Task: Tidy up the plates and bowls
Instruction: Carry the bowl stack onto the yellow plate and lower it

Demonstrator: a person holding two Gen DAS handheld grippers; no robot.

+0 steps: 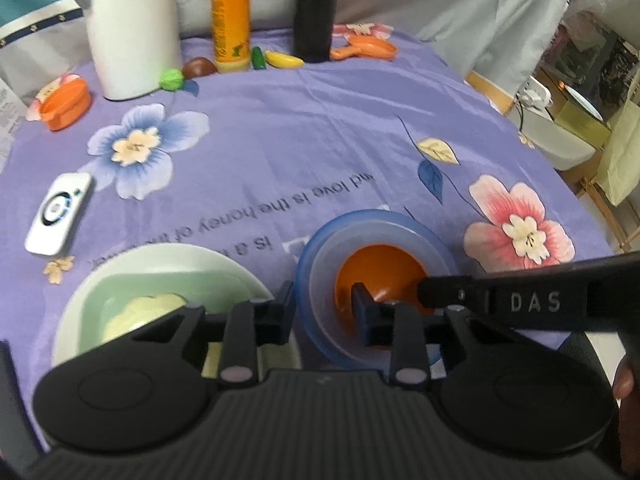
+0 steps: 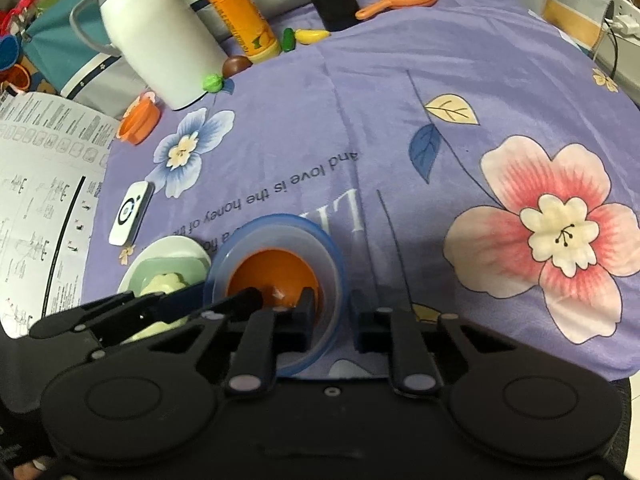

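A translucent blue bowl [image 1: 436, 248] stands on the purple cloth with an orange bowl [image 1: 380, 272] nested inside it. My left gripper [image 1: 324, 306] is shut on their left wall, one finger outside the blue rim and one inside the orange bowl. My right gripper [image 2: 333, 312] is shut on the right wall of the blue bowl [image 2: 280, 228] the same way, its inner finger in the orange bowl [image 2: 272, 272]. Each view shows the other gripper's finger [image 1: 444, 292] [image 2: 248, 300] reaching into the orange bowl. Left of the bowls, a white plate [image 1: 224, 264] carries a pale green square dish [image 1: 168, 288] and a cream flower-shaped dish.
At the back stand a white flask [image 1: 132, 28], an orange bottle [image 1: 230, 16], a black cylinder [image 1: 314, 8], an orange toy pan [image 1: 368, 48] and small toy fruits. An orange cup [image 1: 66, 104] and a white remote [image 1: 60, 212] lie left. A printed sheet [image 2: 40, 200] overhangs the left edge.
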